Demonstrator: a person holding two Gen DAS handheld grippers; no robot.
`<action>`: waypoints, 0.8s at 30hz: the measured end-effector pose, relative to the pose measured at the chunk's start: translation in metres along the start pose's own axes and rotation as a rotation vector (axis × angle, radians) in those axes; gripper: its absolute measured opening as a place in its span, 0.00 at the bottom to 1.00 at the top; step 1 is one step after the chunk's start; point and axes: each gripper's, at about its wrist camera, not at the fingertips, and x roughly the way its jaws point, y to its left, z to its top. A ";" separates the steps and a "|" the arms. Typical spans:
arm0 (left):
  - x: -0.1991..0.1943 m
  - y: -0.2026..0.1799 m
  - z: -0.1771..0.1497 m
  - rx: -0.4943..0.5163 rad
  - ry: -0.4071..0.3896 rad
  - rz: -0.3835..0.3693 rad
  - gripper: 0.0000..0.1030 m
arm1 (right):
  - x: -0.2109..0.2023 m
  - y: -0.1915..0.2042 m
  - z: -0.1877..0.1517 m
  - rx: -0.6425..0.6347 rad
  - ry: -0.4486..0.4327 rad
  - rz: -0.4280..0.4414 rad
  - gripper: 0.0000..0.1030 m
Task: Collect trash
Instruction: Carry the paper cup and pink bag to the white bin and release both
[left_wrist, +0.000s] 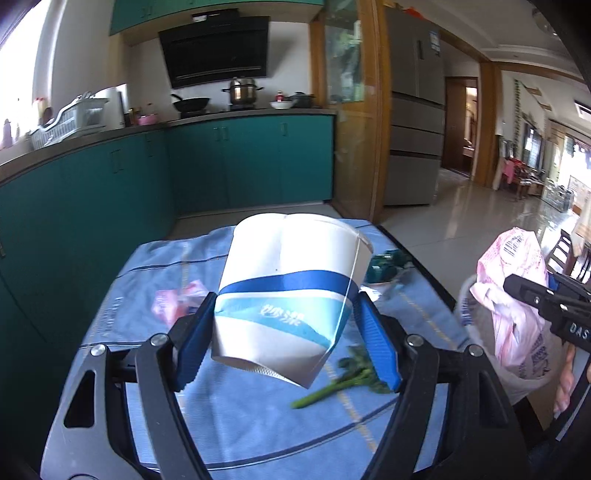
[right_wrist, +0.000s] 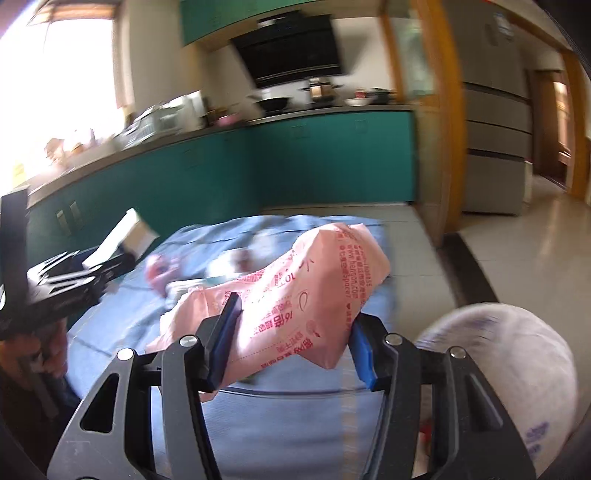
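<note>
Two pieces of trash are held up over the blue-clothed surface, one in each tool.

A crumpled white paper cup with blue bands is clamped between the blue pads of the left tool, its jaws partly closed on it, clear of the cloth. A pink printed wrapper is pinched by the right tool, its jaws likewise partly closed. A green vegetable stalk and a pink scrap are left lying on the cloth. A white bag is seen just beside the right tool.
</note>
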 end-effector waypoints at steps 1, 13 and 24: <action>0.001 -0.008 0.000 0.005 0.001 -0.014 0.72 | -0.007 -0.011 -0.002 0.017 -0.004 -0.025 0.52; 0.024 -0.130 -0.015 0.103 0.040 -0.184 0.72 | -0.068 -0.096 -0.042 0.131 -0.042 -0.220 0.52; 0.052 -0.220 -0.038 0.172 0.115 -0.300 0.72 | -0.105 -0.146 -0.057 0.238 -0.084 -0.290 0.52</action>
